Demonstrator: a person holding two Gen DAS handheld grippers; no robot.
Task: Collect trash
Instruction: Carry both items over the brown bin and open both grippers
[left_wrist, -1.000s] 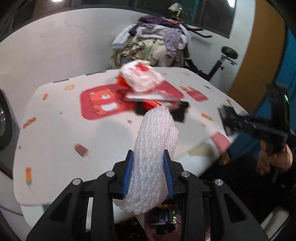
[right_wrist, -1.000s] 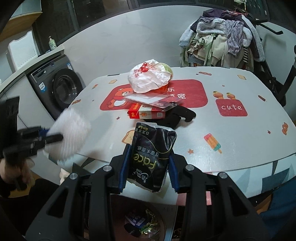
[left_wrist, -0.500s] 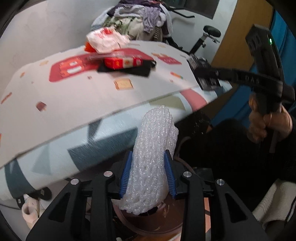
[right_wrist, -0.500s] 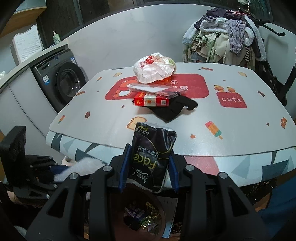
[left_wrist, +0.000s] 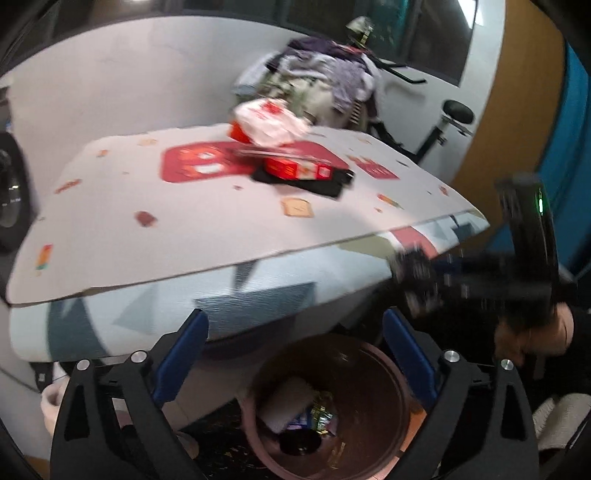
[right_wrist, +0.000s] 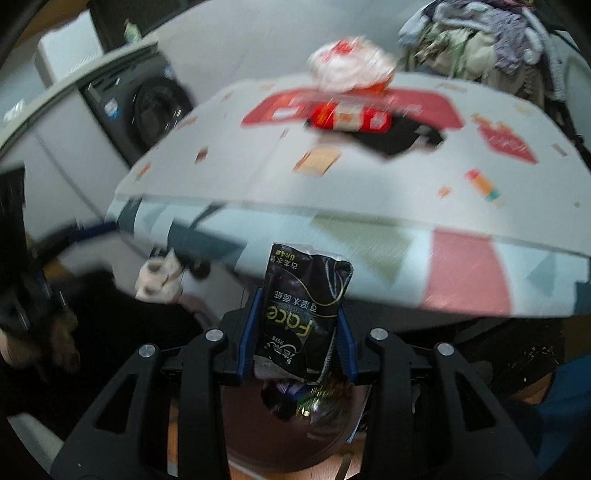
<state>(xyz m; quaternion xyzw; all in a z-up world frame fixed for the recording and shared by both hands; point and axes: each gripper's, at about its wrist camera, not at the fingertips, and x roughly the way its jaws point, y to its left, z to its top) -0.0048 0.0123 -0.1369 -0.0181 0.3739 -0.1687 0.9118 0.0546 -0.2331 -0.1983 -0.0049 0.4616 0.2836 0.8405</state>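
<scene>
My left gripper (left_wrist: 295, 350) hangs over a brown bin (left_wrist: 373, 391) on the floor by the table's front edge. Its jaws are opening wide, with nothing between them. A white bubble-wrap roll (left_wrist: 284, 400) lies inside the bin among other wrappers. My right gripper (right_wrist: 298, 325) is shut on a black packet (right_wrist: 306, 288) with gold lettering, held upright just above the bin (right_wrist: 258, 435). In the left wrist view the right gripper (left_wrist: 413, 280) shows as a dark blur to the right, in a hand (left_wrist: 532, 332). On the table (left_wrist: 184, 229) lie a white bag with red print (left_wrist: 269, 120), a red box (left_wrist: 295, 168) and a black item (left_wrist: 314, 184).
The table's patterned cloth hangs over the front edge just behind the bin. A pile of clothes (left_wrist: 325, 77) and an exercise bike (left_wrist: 443, 122) stand behind the table. A washing machine (right_wrist: 155, 107) stands at the left. A white sock or slipper (right_wrist: 159, 280) lies under the table.
The left gripper has opened and the bubble-wrap roll has dropped into the bin. Both grippers have sunk below the table edge; the right one still holds the black packet, now over the bin.
</scene>
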